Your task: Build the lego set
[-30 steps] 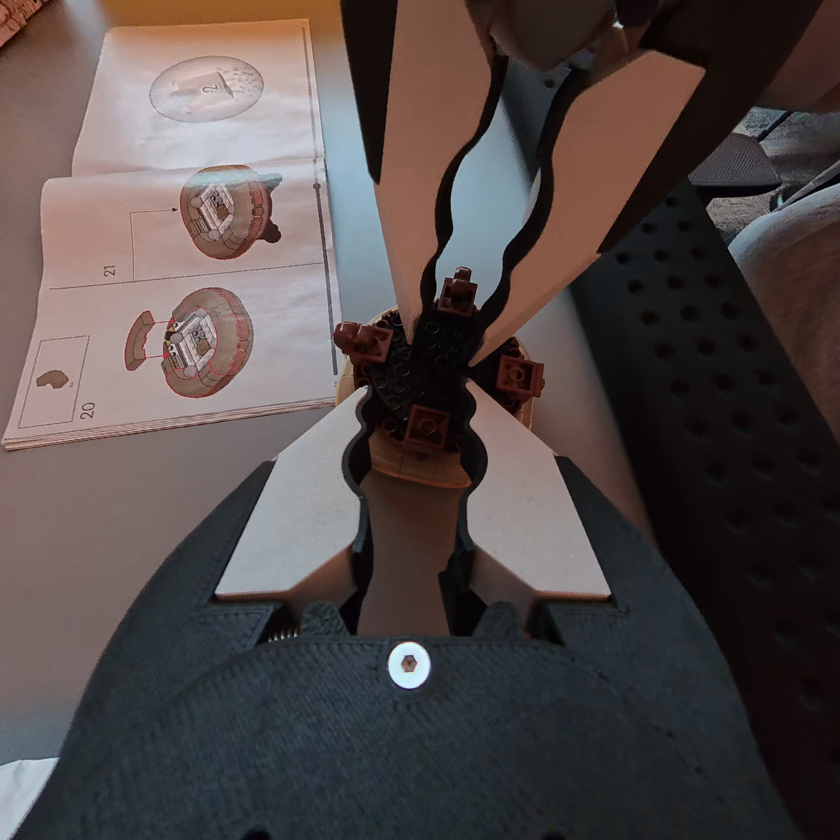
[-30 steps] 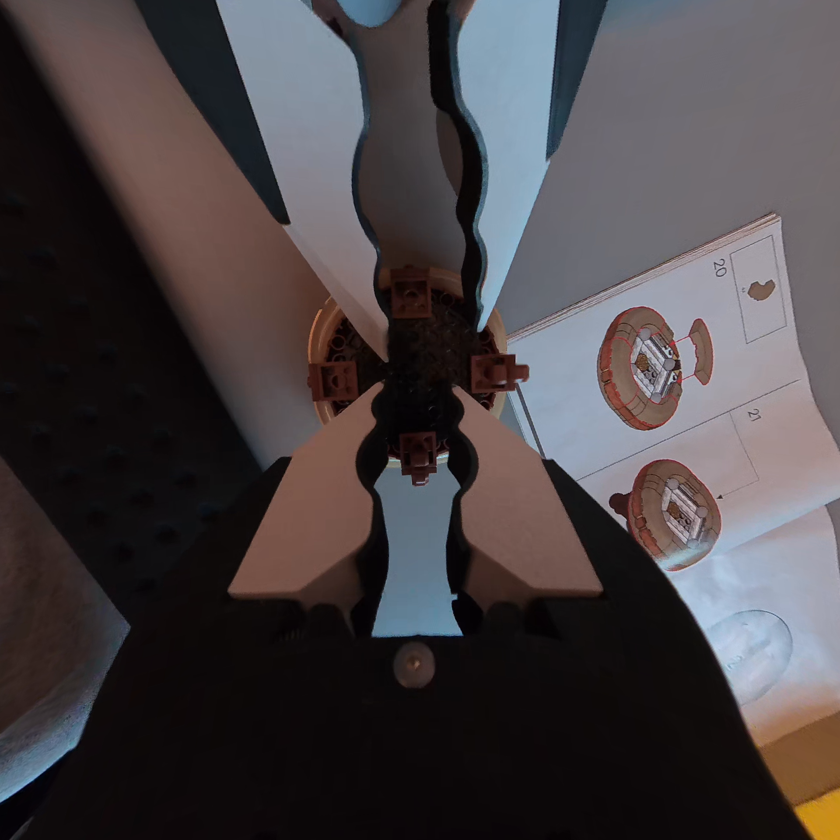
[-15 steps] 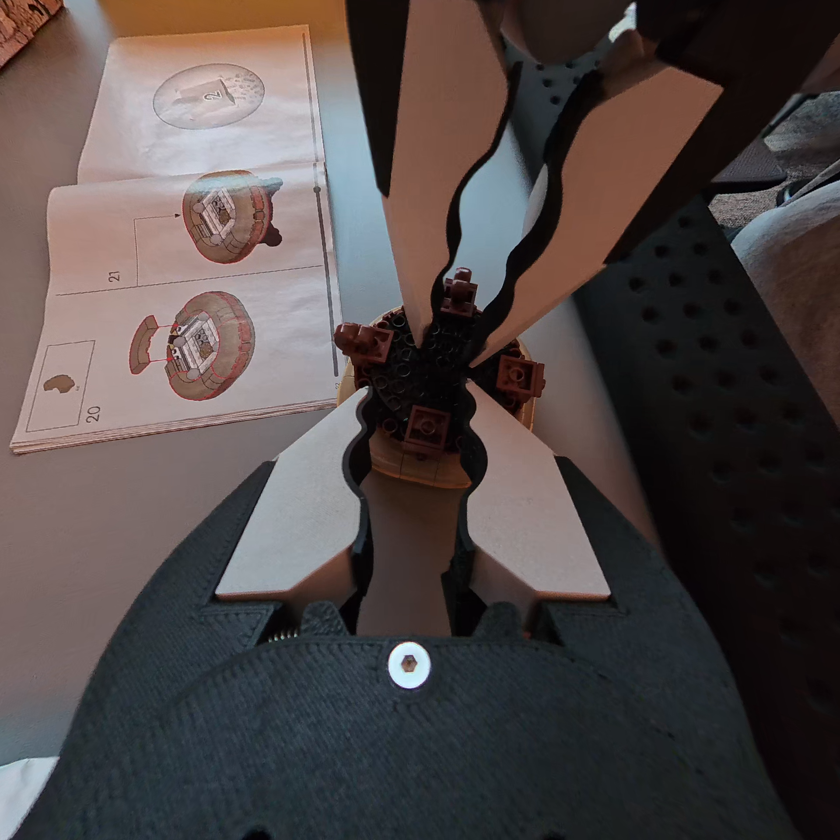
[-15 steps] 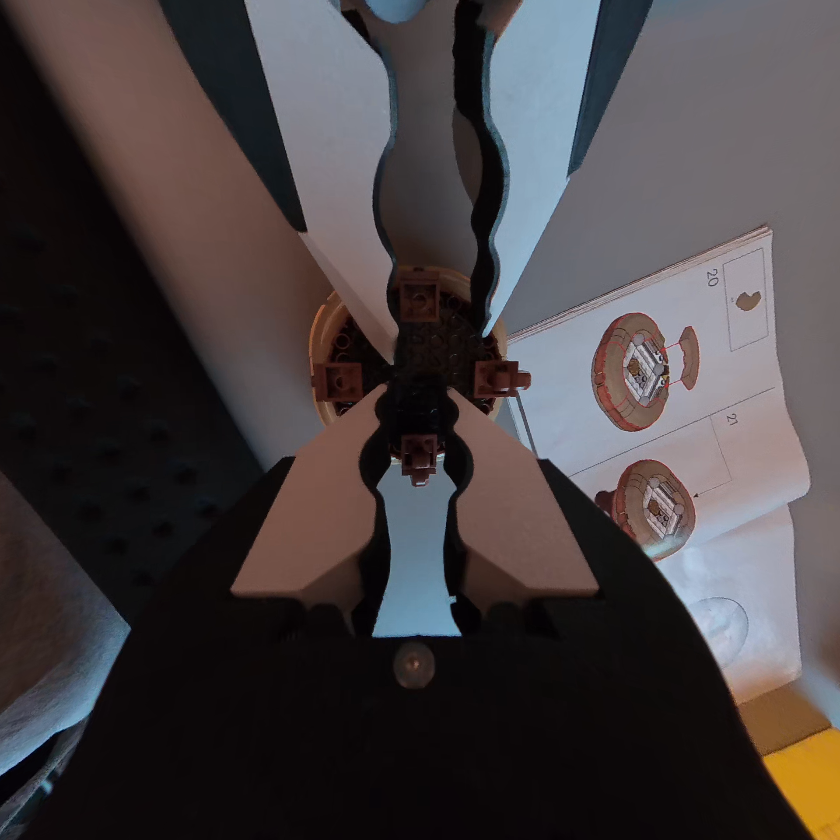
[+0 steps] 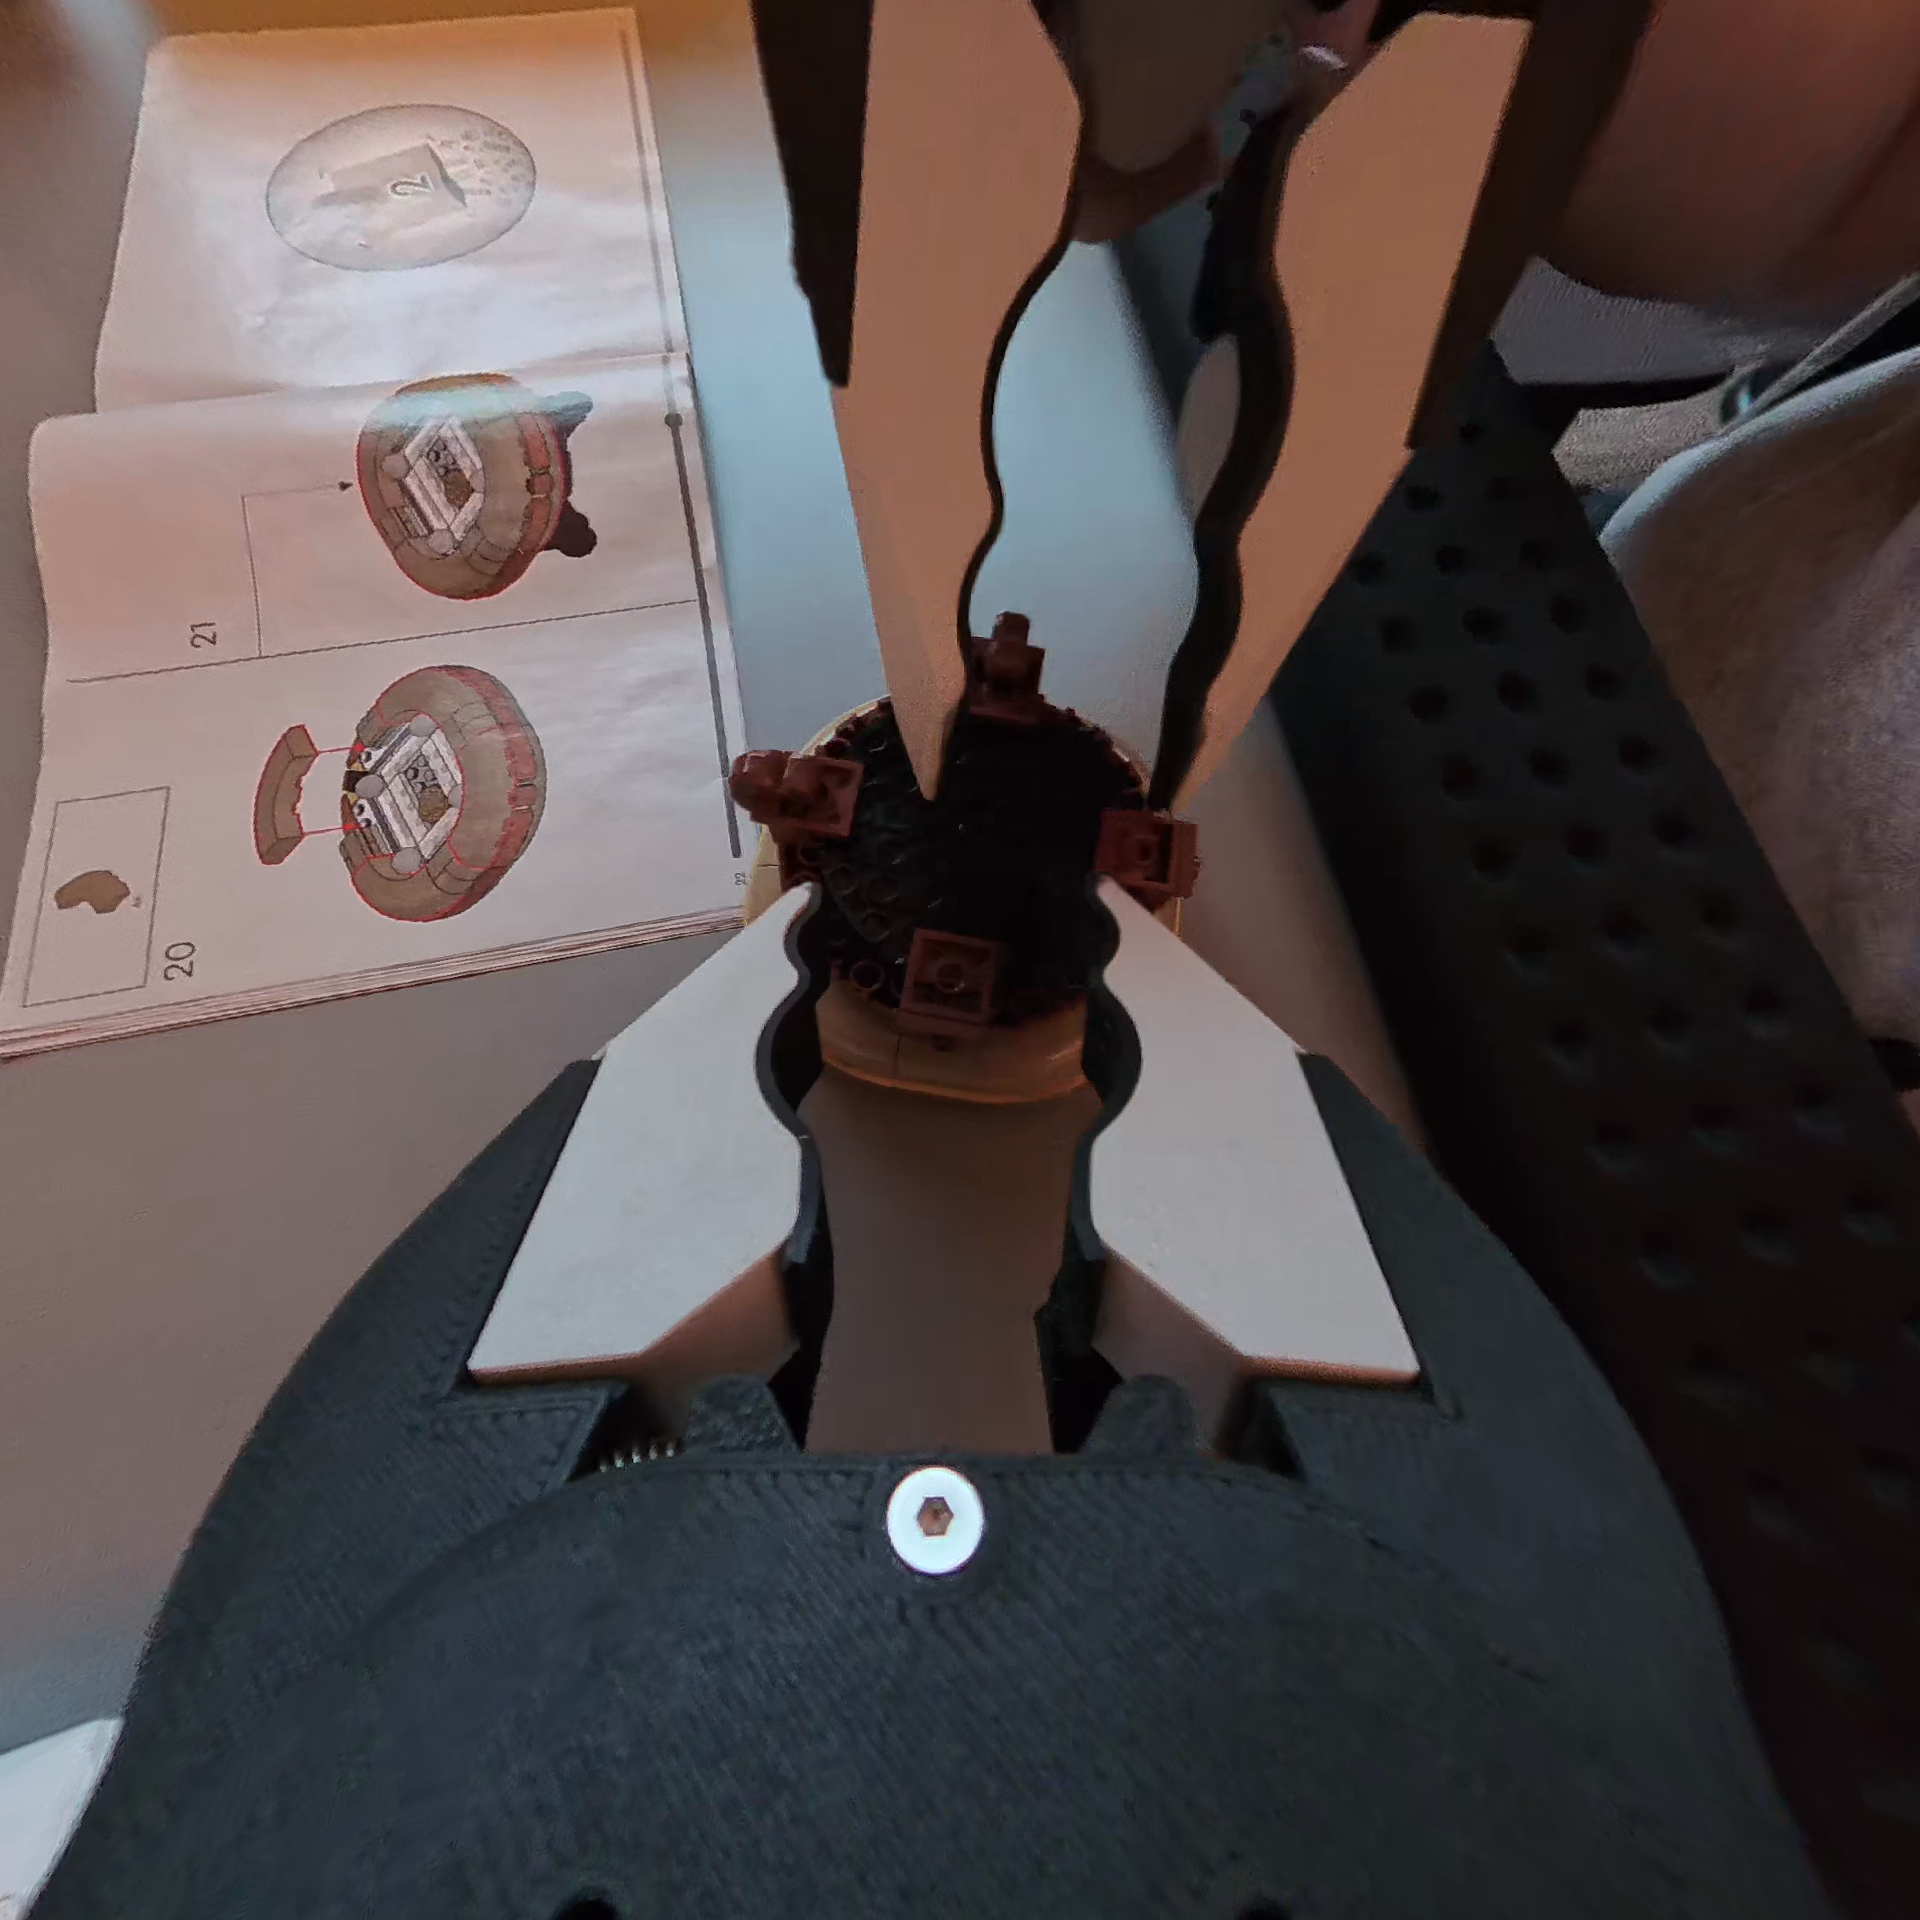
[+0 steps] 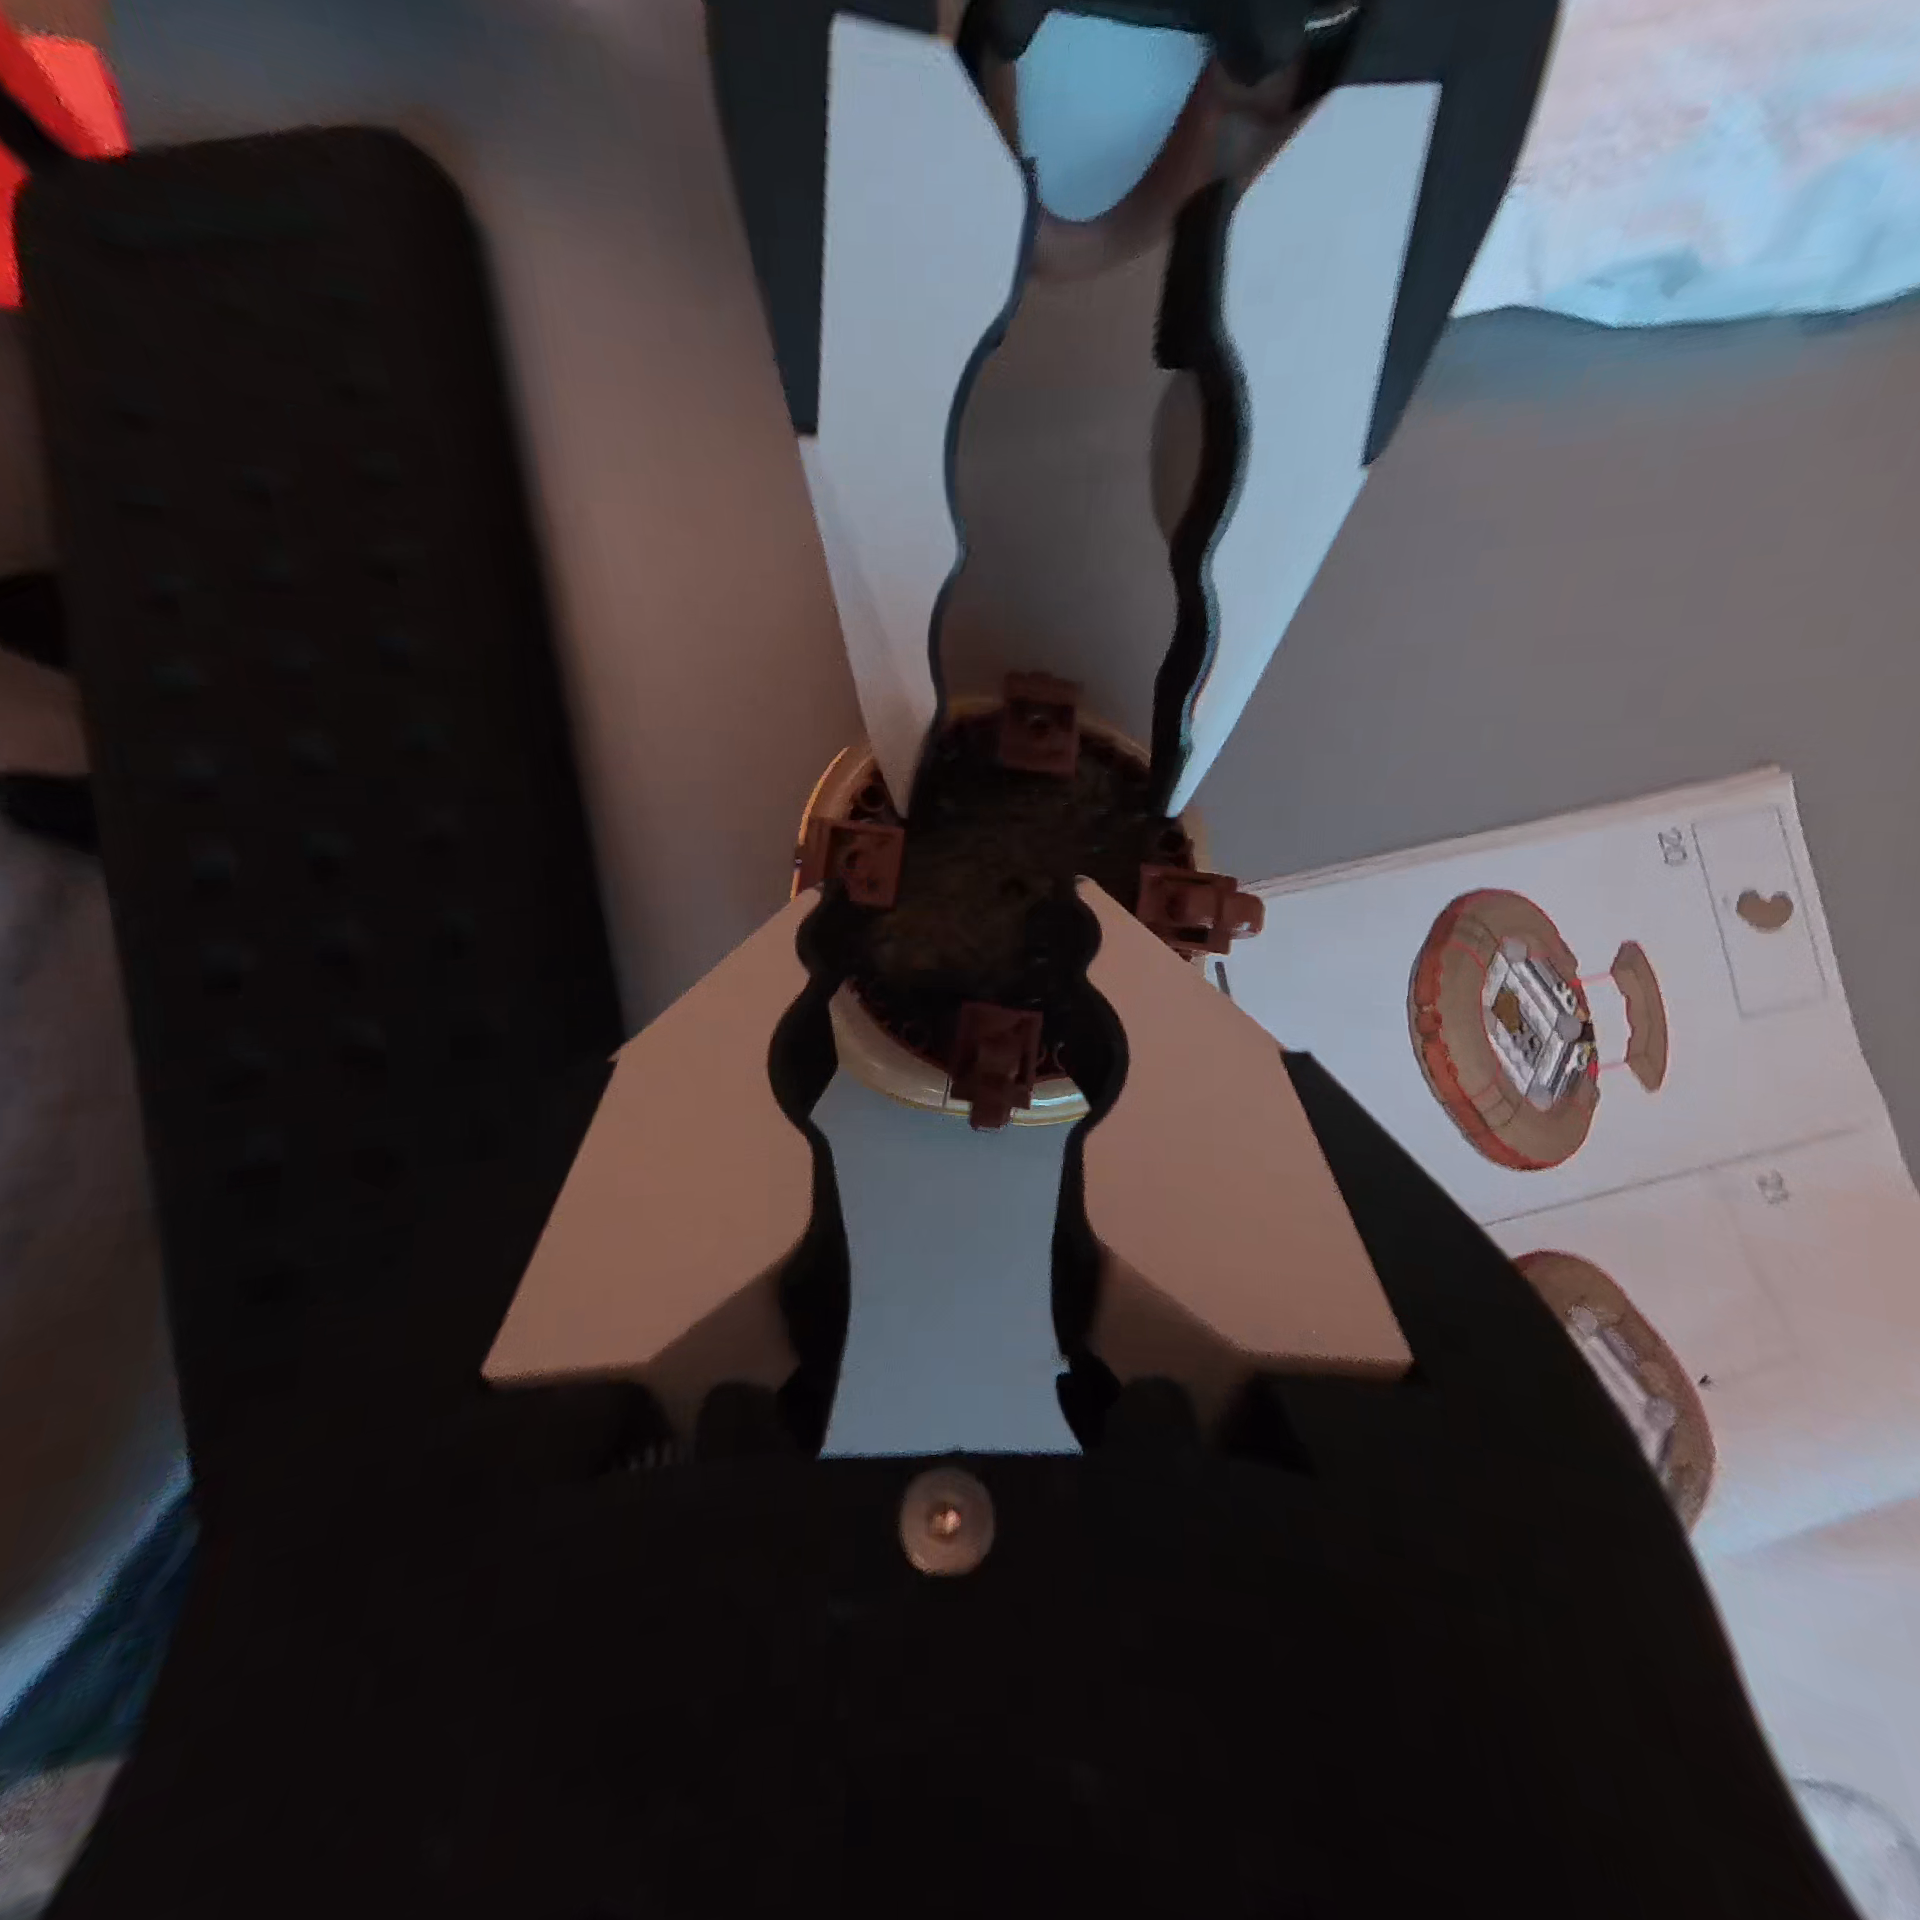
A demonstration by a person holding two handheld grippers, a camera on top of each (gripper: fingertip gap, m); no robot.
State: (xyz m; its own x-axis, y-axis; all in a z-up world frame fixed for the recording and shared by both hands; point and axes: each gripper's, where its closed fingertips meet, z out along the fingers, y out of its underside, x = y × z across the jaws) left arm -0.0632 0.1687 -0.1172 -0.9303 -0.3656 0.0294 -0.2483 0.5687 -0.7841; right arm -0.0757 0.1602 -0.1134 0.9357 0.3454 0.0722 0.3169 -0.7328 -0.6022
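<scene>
A round lego model (image 5: 966, 862) lies upside down on the grey table (image 5: 260, 1247). It has a black studded plate, a tan rim and several brown bracket bricks around its edge. My left gripper (image 5: 954, 888) is closed on its near side, with one brown brick (image 5: 945, 977) between the fingers. My right gripper (image 6: 943, 894) comes from the opposite side. Its jaws stand apart with tips over the plate, either side of the far brown brick (image 5: 1003, 675) and clear of it. The model (image 6: 997, 883) and the left gripper (image 6: 1044, 790) also show in the right wrist view.
An open instruction booklet (image 5: 364, 623) lies left of the model; it also shows in the right wrist view (image 6: 1558, 1039). A black perforated surface (image 5: 1610, 935) borders the table edge on the right. Grey cloth (image 5: 1787, 623) lies beyond it. A red object (image 6: 52, 135) sits at the far corner. Less than 4 cm separates the two grippers' tips.
The right gripper's jaws have spread apart and let go of the far brown brick. The right gripper has also swung and lifted. The left gripper and the model have barely moved.
</scene>
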